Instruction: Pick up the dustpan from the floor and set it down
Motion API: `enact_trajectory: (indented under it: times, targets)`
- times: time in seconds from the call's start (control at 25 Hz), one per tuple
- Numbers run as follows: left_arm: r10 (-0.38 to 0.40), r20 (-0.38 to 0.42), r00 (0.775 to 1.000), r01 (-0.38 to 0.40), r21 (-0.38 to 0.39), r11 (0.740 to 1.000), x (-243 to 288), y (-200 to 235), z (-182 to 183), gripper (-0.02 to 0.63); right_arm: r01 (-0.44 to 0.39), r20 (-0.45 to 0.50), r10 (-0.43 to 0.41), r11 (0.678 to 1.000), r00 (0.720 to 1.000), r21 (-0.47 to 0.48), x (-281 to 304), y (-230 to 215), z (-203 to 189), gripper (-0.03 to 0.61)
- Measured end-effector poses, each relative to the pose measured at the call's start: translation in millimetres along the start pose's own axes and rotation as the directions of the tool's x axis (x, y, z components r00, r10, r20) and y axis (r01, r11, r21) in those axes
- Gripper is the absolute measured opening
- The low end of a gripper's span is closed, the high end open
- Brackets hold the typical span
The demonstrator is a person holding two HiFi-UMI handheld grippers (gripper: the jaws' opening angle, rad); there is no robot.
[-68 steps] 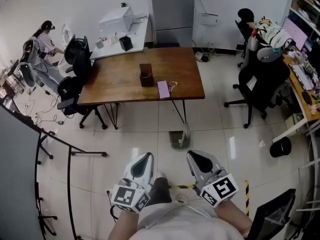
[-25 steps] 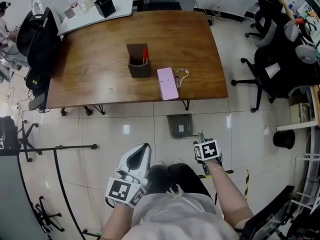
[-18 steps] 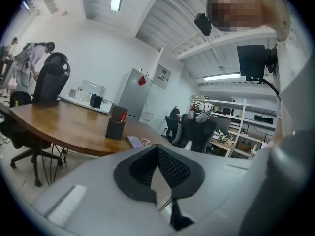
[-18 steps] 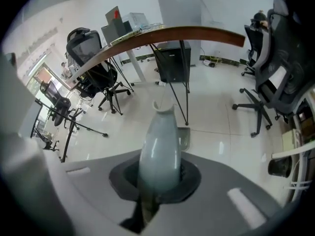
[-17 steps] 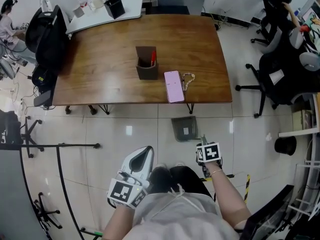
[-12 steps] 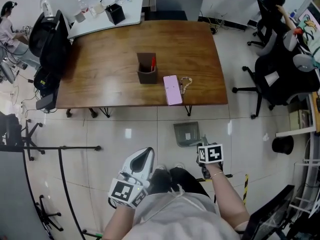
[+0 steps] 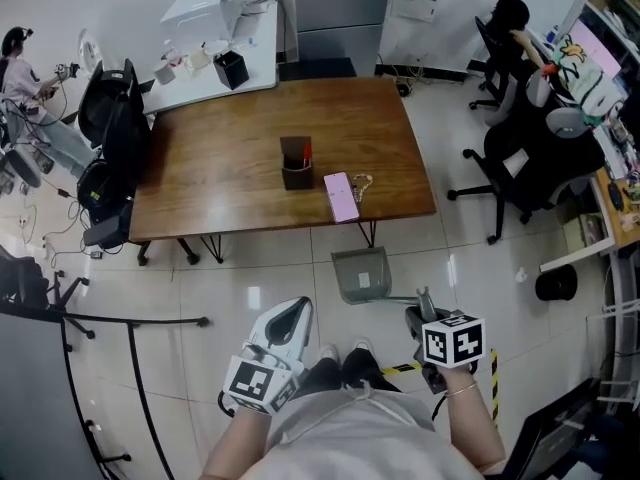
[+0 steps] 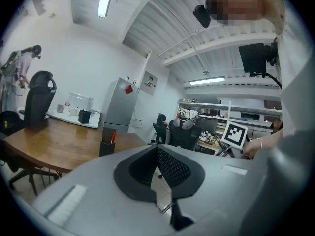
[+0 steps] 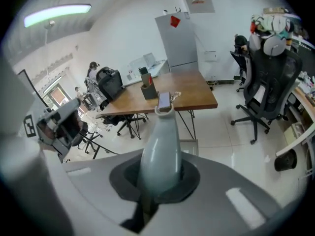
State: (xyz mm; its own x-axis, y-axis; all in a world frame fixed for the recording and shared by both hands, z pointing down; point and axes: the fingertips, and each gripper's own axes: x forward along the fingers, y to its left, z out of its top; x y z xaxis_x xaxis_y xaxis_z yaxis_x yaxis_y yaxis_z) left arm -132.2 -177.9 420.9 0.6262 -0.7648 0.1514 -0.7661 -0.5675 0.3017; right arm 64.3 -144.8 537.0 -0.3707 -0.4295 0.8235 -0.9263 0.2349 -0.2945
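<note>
Above the tiled floor (image 7: 250,258), right tongs (image 7: 420,315) grip the dustpan (image 7: 360,273) by its handle; left tongs (image 7: 293,311) closed, empty.

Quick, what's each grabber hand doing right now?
Left gripper: closed, holding nothing.
Right gripper: closed on the dustpan handle.

You work under bright, even light from ceiling tube lamps (image 8: 105,0), which glare white off the glossy floor tiles (image 7: 253,298). Both gripper views bow strongly toward dark corners, and the nearest surfaces look soft.
</note>
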Motion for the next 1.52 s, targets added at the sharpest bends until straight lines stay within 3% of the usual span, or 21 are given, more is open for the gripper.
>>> enact_trajectory:
  times: [0.2, 0.44, 0.92, 1.16, 1.4, 1.52]
  targets:
    - [-0.012, -0.005, 1.0, 0.012, -0.021, 1.0, -21, -5, -16, 0.012, -0.039, 0.057, 0.039, 0.999, 0.998, 0.0, -30, 21, 10, 0.003]
    - [0.03, 0.03, 0.999, -0.03, -0.02, 0.999, -42, -15, -8, 0.012, -0.075, 0.043, 0.076, 0.996, 0.996, -0.044, -39, 34, -1, 0.003]
    - [0.14, 0.118, 0.983, -0.147, 0.046, 0.988, -121, -114, -37, 0.012, -0.141, -0.01, 0.141, 0.971, 0.99, -0.191, -102, 17, -109, 0.003]
    - [0.121, 0.114, 0.986, -0.13, 0.073, 0.989, -144, -159, -47, 0.012, -0.136, -0.053, 0.129, 0.976, 0.99, -0.17, -125, 4, -159, 0.003]
    - [0.091, 0.119, 0.989, -0.101, 0.087, 0.991, -155, -167, -45, 0.012, -0.111, -0.051, 0.104, 0.983, 0.993, -0.149, -124, 2, -185, 0.003]
    - [0.065, 0.135, 0.989, -0.073, 0.055, 0.996, -157, -169, -39, 0.012, -0.1, -0.055, 0.093, 0.982, 0.994, -0.158, -123, 6, -191, 0.003]
